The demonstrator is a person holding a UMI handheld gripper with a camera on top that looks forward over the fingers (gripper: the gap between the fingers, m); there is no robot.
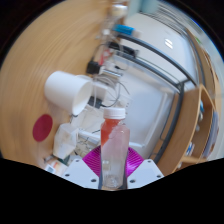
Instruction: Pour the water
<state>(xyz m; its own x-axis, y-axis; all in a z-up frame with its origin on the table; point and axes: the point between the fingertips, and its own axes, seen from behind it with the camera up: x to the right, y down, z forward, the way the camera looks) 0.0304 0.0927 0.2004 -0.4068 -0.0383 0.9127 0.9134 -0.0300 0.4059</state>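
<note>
A clear plastic bottle (114,150) with a white cap and a reddish label near its top stands upright between my fingers. My gripper (113,165) is shut on the bottle, with the magenta pads (93,160) pressing its lower body on both sides. A white cup (68,92) lies tilted on its side beyond the bottle, to the left, with its mouth facing the bottle. It rests at the edge of a white tabletop (150,100).
A wooden floor or surface (40,60) curves along the left. A dark red round spot (42,127) lies on it near the cup. A clear glass-like thing (112,88) stands beside the cup. Blue and white items (130,30) sit far back. A black frame bar (165,60) crosses the table.
</note>
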